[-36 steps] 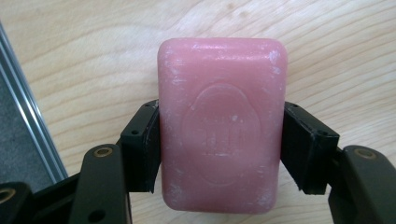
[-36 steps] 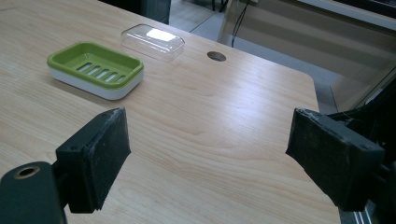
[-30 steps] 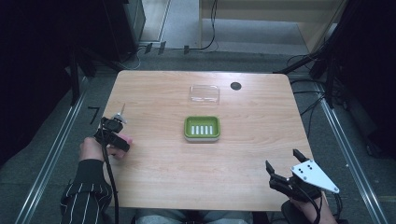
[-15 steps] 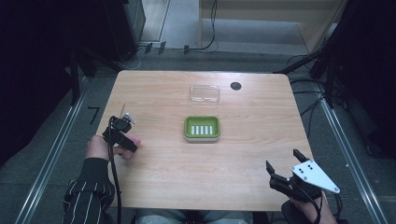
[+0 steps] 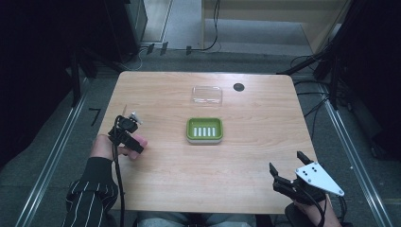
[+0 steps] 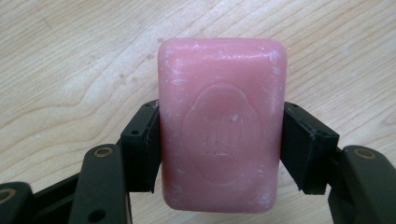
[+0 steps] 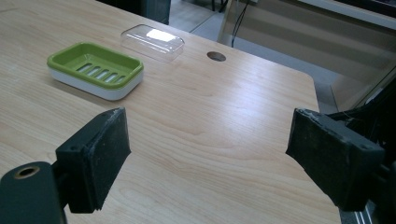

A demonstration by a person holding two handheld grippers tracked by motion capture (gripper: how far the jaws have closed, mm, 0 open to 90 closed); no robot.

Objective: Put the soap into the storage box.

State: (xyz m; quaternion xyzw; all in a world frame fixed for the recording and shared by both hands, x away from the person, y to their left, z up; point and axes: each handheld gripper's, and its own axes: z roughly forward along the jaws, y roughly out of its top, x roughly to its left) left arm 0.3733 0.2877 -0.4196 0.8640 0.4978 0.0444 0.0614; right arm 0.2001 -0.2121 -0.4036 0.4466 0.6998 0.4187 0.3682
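Change since before: we see the left claw (image 5: 126,134) shifted a little toward the person's edge of the bench (image 5: 246,189) and slightly inward; a second ago it sat nearer the left rim. We see the right claw (image 5: 288,172) where it was.

Left claw: we see it clamped on the pink soap bar (image 6: 222,125), one black pad pressing each long side. In the left gripper view the bar stands between the pads with the wood grain behind it.

Soap bar: we find it held at the left side of the bench, well apart from the soap dish. Its face carries an embossed oval mark and some pale scuffing. From the high view we cannot make the bar out under the hand.

Right claw: we see its jaws standing wide apart with nothing between them, near the front right corner of the bench. The grey three-cornered plate (image 5: 318,178) sits on top of it.

Soap dish: we see the green soap dish (image 5: 204,130) with its slotted floor and white base near the middle of the bench, bare inside.

Clear lid: we see the clear lid (image 5: 207,95) lying just beyond the dish, toward the far edge, apart from it.

Round hole: we note a dark round hole (image 5: 239,87) in the bench just beside the lid.

Sleeve: we see a striped sleeve (image 5: 92,194) on the left forearm.
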